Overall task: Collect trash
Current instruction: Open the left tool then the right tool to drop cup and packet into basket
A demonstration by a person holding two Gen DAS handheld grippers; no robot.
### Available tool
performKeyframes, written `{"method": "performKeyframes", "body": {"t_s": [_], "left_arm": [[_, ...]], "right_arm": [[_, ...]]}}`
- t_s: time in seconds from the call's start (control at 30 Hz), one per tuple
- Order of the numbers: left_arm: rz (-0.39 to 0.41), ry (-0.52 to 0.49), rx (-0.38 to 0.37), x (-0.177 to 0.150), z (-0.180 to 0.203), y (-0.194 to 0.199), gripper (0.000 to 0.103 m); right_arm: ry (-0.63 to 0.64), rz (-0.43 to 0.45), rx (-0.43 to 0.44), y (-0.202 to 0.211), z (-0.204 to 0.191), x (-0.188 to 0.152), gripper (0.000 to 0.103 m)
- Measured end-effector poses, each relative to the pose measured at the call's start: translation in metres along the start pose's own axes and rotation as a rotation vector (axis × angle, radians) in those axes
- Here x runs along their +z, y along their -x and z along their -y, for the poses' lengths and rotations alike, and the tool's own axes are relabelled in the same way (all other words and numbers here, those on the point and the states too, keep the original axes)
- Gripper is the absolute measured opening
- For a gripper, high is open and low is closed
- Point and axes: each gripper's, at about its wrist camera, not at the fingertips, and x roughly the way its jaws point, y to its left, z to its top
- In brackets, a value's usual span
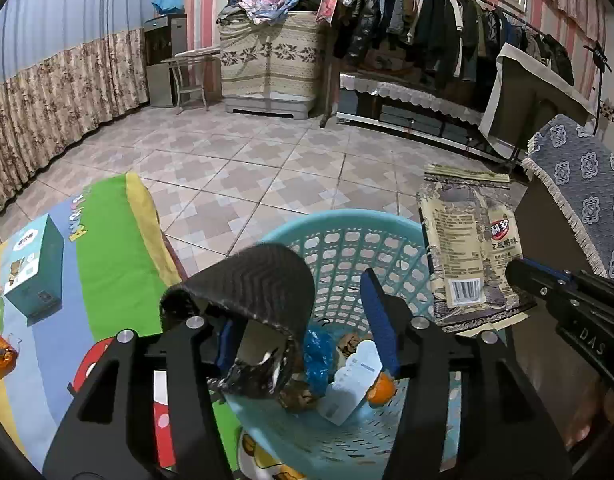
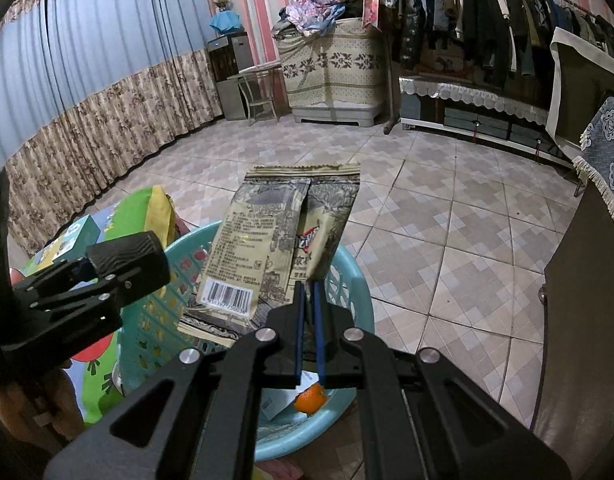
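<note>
Filling most of the scene is a tiled floor [image 1: 267, 160], and on it lies a colourful play mat [image 1: 107, 248] with a teal box [image 1: 35, 268] standing on it. Beside the mat stands the light blue perforated basket [image 1: 347, 240], which already holds trash: a blue crumpled bag [image 1: 319, 354], a white paper label [image 1: 351, 380], an orange peel [image 1: 381, 390] and some brown scraps. Over the basket rim, the right gripper [image 2: 309, 292] has its jaws closed tight on the lower edge of a large beige snack bag [image 2: 275, 236], which stands upright above the basket. The left gripper [image 1: 307, 320] hangs above the basket with jaws about half open; a black curled wrapper [image 1: 259, 280] lies over its left finger, not pinched, with its silver inner side [image 1: 263, 364] hanging down toward the basket.
</note>
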Motion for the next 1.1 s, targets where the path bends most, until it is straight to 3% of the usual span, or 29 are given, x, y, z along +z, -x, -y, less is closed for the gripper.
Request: {"method": "performKeyframes", "body": {"t_s": [0.1, 0.2, 0.43, 0.77, 0.93, 1.1], "left_arm": [[-0.047, 0.001, -0.029, -0.001, -0.002, -0.003, 0.071], [-0.088, -0.051, -0.025, -0.002, 0.002, -0.007, 0.072], [-0.144, -0.108, -0.008, -0.007, 0.008, -0.011, 0.088], [-0.165, -0.225, 0.058, -0.015, 0.021, -0.008, 0.093], [-0.144, -0.204, 0.061, -0.013, 0.014, 0.004, 0.094], [-0.073, -0.131, 0.093, -0.004, -0.008, 0.019, 0.094]], "right_arm": [[-0.004, -0.003, -0.003, 0.0, 0.0, 0.0, 0.005], [-0.005, -0.004, -0.003, 0.0, 0.001, 0.001, 0.005], [-0.01, -0.001, -0.001, -0.001, 0.002, 0.0, 0.005], [-0.006, -0.003, -0.007, -0.002, 0.0, -0.004, 0.005], [-0.001, -0.01, -0.005, -0.004, -0.003, -0.008, 0.005], [0.019, -0.021, -0.001, -0.008, -0.011, -0.008, 0.005]]}}
